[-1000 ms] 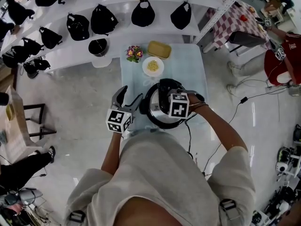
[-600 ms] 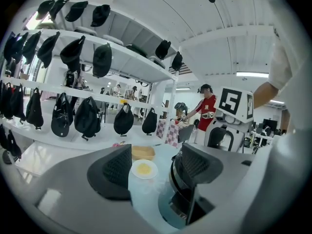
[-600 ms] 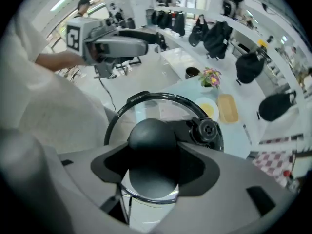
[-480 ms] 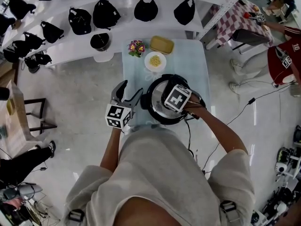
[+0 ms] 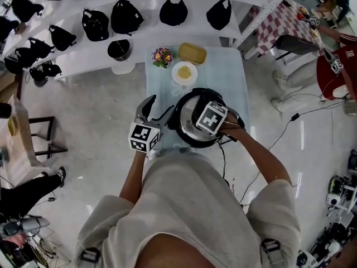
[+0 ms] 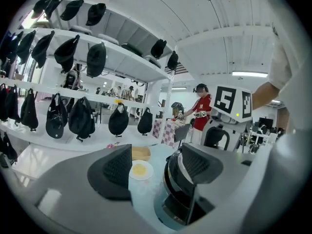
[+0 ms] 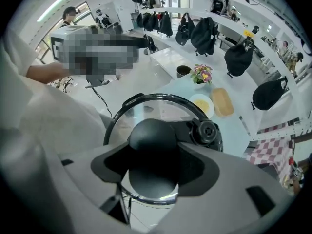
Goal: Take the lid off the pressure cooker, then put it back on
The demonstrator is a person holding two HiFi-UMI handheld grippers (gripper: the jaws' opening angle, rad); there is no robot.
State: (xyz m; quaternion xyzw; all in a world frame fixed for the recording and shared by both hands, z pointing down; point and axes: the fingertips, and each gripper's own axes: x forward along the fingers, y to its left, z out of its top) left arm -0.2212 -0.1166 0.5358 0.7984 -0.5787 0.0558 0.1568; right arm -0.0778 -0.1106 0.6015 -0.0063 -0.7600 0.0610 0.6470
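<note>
Lid (image 7: 146, 108) looks glass, stiff, probably heavy and breakable; right gripper (image 7: 155, 167) clamped on its knob (image 7: 152, 135), the best hold. Left gripper (image 6: 156, 169) spread wide, empty.

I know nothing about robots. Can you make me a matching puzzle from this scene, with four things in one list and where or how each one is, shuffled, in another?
Things:
1. right gripper
2. left gripper
3. white plate
4. flowers

States:
A. at the table's far left corner
B. closed on the lid knob
C. open, holding nothing, left of the pressure cooker
D. carries yellow food

Pairs: 1-B, 2-C, 3-D, 4-A
</note>
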